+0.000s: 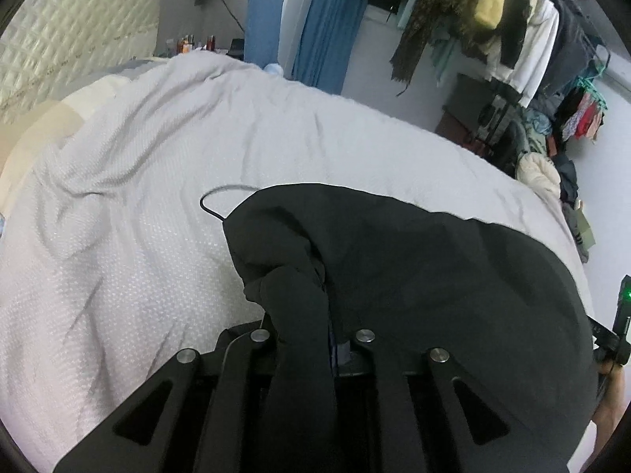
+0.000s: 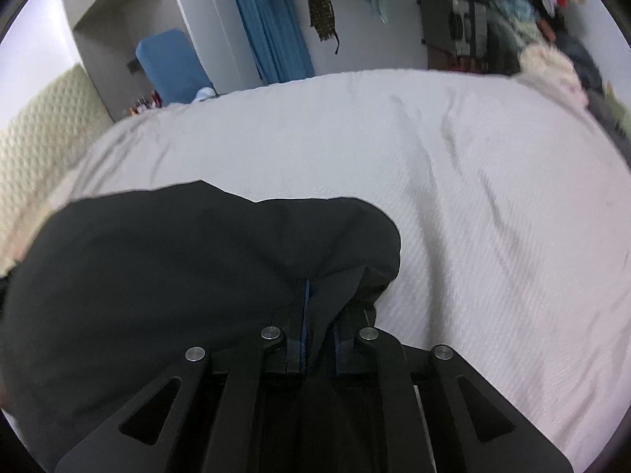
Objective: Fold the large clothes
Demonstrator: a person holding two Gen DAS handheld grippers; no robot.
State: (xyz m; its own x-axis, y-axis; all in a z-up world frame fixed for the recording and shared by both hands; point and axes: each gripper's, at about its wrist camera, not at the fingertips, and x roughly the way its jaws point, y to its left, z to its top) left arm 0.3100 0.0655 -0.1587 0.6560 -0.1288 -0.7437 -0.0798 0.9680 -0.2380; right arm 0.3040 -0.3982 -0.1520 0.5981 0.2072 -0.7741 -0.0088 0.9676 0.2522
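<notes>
A black garment (image 1: 434,268) lies bunched on the bed's light grey cover (image 1: 157,197), and a thin dark cord (image 1: 221,197) loops out from its far left corner. My left gripper (image 1: 311,323) is shut on a thick fold at the garment's left edge; the fabric hides the fingertips. In the right wrist view the same black garment (image 2: 177,256) fills the lower left. My right gripper (image 2: 319,315) is shut on a fold of its right edge, pinched between the blue pads (image 2: 304,315). The cloth spans between the two grippers.
The grey cover (image 2: 473,197) stretches far ahead and to the right. A quilted headboard (image 1: 71,31) stands at the left, and a rail of hanging clothes (image 1: 493,19) at the back right. A blue curtain (image 2: 272,23) hangs behind. A hand (image 1: 611,398) shows at the right edge.
</notes>
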